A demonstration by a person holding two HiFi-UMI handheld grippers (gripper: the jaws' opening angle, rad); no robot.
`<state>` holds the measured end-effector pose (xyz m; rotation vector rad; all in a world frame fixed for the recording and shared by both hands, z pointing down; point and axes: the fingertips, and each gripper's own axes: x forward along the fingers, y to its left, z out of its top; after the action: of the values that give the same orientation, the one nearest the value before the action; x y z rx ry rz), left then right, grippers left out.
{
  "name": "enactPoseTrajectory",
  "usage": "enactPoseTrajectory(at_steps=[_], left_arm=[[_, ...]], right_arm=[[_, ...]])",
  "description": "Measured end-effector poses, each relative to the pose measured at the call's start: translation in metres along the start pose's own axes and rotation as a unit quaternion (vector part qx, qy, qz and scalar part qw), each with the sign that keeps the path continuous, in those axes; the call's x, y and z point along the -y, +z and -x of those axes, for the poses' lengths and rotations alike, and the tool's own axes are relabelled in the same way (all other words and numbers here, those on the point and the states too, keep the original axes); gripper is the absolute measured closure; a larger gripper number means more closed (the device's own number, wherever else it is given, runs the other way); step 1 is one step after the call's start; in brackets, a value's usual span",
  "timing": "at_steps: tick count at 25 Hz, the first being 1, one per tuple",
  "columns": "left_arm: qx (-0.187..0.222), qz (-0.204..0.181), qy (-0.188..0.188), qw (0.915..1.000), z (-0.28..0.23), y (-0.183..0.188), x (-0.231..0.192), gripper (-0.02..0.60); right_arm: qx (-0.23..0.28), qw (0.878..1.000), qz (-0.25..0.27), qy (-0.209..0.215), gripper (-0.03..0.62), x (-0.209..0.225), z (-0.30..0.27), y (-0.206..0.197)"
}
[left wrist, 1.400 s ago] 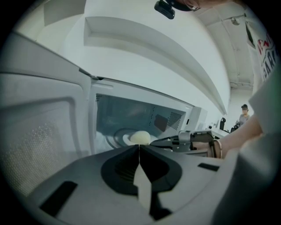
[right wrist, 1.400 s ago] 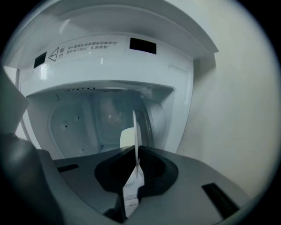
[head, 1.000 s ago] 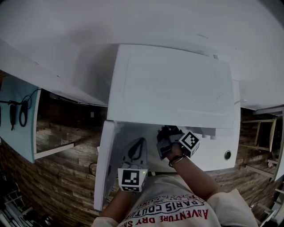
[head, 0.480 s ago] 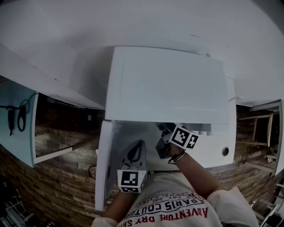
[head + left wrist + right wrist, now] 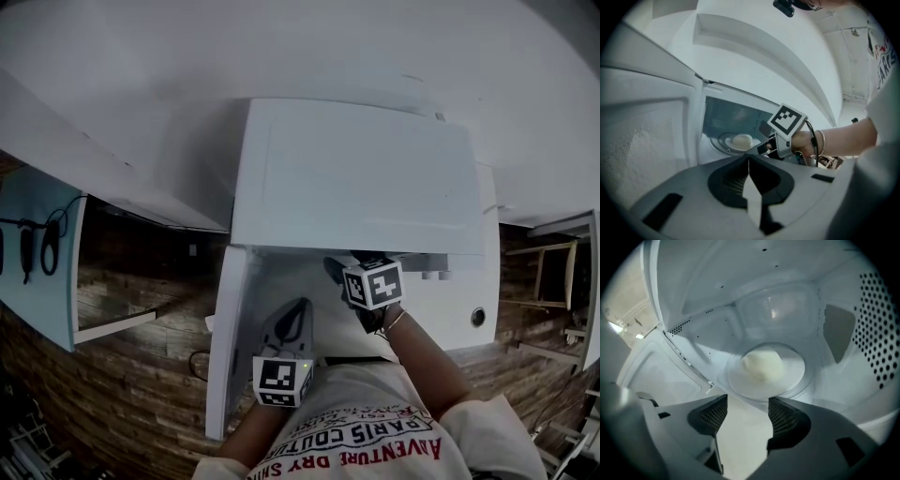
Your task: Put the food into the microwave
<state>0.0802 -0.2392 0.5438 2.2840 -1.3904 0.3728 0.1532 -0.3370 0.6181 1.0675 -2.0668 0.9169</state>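
Head view: the white microwave sits at chest height with its door swung out to the person's left. The right gripper reaches into the cavity mouth, while the left gripper hangs lower, just outside the opening and beside the door. The food itself is hidden here under the microwave's top. Left gripper view: the left jaws meet in a closed line with nothing between them. Beyond them the food, a pale rounded lump like a bun, rests on a plate inside the cavity, with the right gripper's tips just in front of it. Right gripper view: the right jaws stand apart and released, and the gap between them is bare. The food lies straight ahead and slightly above the jaw tips in this view, near but not touching, centred on the plate. It is roughly round, so no long axis can be told. The perforated side wall stands well to the right and the door hinge edge to the left, so the open room for moving lies straight back through the mouth. Judged from this, the placing looks done and the right hand is the nearer one.
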Motion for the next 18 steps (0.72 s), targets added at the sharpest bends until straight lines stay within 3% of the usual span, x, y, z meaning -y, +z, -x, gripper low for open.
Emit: enactPoseTrajectory(at_steps=[6,13,18], left_arm=[[-0.001,-0.012,0.000,0.9999,0.008,-0.006,0.004,0.574],[-0.010,-0.016,-0.008,0.9998,0.012,-0.009,0.010,0.574],[-0.007,-0.014,-0.006,0.9999,0.013,-0.007,0.010,0.574]], right_arm=[[-0.040,0.999,0.022,0.004,0.316,0.002,0.001,-0.011],[-0.061,0.994,0.070,-0.056,0.316,0.020,0.007,-0.020],[-0.032,0.998,0.030,-0.036,0.320,0.019,0.018,-0.015]])
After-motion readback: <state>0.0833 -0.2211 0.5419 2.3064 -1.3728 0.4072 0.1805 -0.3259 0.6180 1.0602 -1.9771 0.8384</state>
